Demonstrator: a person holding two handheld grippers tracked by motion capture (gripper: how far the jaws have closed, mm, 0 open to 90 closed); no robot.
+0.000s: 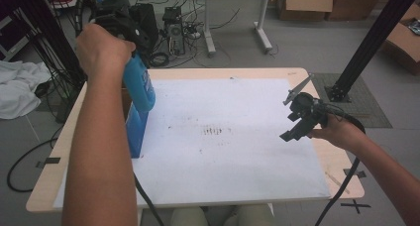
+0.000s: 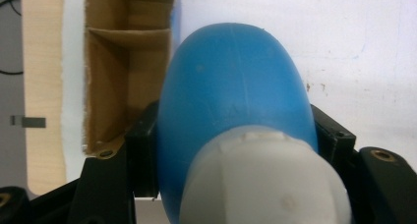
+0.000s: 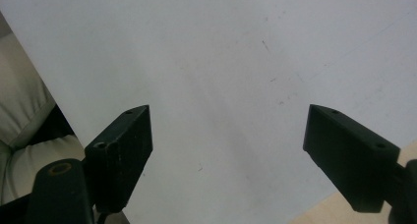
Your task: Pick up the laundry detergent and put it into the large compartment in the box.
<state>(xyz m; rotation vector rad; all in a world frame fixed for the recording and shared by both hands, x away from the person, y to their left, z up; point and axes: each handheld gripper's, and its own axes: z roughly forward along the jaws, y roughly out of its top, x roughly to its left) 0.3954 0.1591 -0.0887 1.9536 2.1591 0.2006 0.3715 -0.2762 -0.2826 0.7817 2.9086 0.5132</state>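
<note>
At the left edge of the high view a tall blue cardboard box (image 1: pixel 134 132) stands on the white sheet (image 1: pixel 233 137) that covers the light wooden table (image 1: pixel 44 184). In the left gripper view the box's brown inside (image 2: pixel 110 86) shows at upper left, split by a cardboard divider into compartments. The middle of the white sheet carries a patch of small dark smudges (image 1: pixel 214 132). Beyond the table, along the top of the high view, lie tangled cables, a black computer case (image 1: pixel 174 30), another table's legs and cardboard cartons; a white cloth (image 1: pixel 17 89) lies at the far left.

The blue plastic bottle (image 1: pixel 139 87) with a white cap (image 2: pixel 263 180) hangs upright in the upper left of the high view, its base right above the box's open top. Its body is smooth and rounded. A pale label sits on its side, too blurred to read.

The left gripper (image 1: pixel 130 35) has its jaws clamped on the bottle's upper part, one pad on each side just below the cap. The right gripper (image 1: pixel 292 129), at the right of the high view, hangs over the sheet with its jaws spread wide and nothing between them.
</note>
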